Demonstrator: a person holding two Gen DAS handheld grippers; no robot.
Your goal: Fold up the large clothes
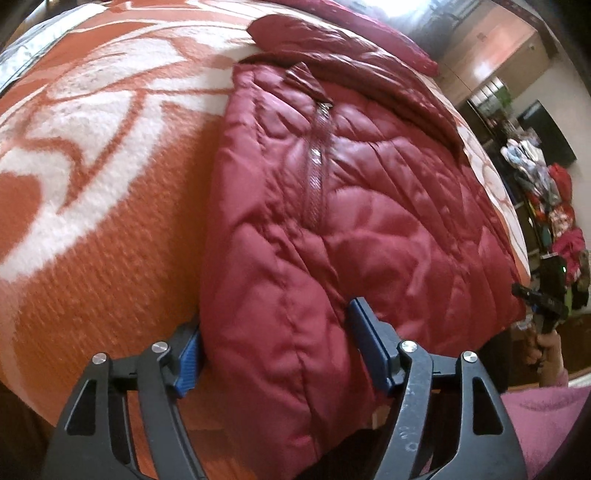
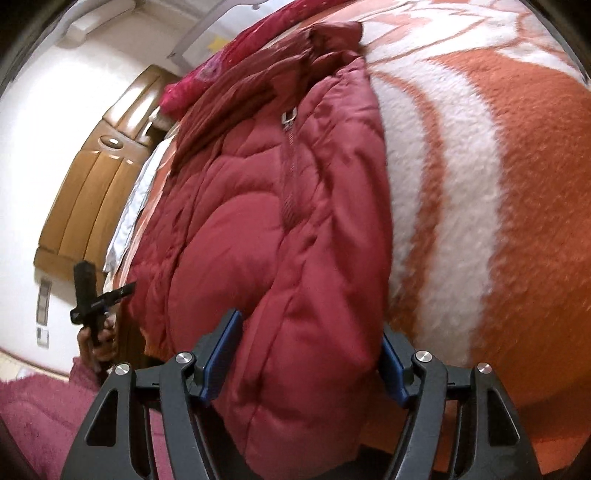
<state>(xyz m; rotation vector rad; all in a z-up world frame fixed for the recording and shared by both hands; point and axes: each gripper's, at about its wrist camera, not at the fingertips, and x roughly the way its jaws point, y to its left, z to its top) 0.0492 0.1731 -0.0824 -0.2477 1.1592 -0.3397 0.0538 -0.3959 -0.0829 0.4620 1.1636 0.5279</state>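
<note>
Two black two-finger grippers with blue ribbed pads, both spread wide, each straddling the puffy near edge of a maroon quilted puffer jacket (image 1: 332,221) (image 2: 258,240).

Left wrist view: left gripper (image 1: 277,321) at 6 o'clock, jaws far apart, a thick fold of jacket between them. Left pad just at the jacket's outer edge, right pad lying against the fabric; firm squeeze or mere contact not clear. Jacket flat on an orange-and-white patterned fleece blanket (image 1: 92,221), running from 6 o'clock up toward 12 o'clock, front up, closed silver zipper (image 1: 314,177) along the middle. Darker maroon folds (image 1: 295,33) bunched at the 12 o'clock end. Right gripper (image 1: 543,299) small at 3 o'clock, off the bed's edge, held in a hand (image 1: 546,347) with a fuzzy pink sleeve (image 1: 546,417). Heap of mixed clothes (image 1: 561,221) behind it.

Right wrist view: right gripper (image 2: 310,328) at 6 o'clock, likewise wide, jacket bulging between the pads. Blanket (image 2: 498,221) filling the 3 o'clock side. Left gripper (image 2: 92,295) small at 9 o'clock, well apart from the jacket. Brown wooden panel (image 2: 85,192) against a white wall at 9 to 10 o'clock.
</note>
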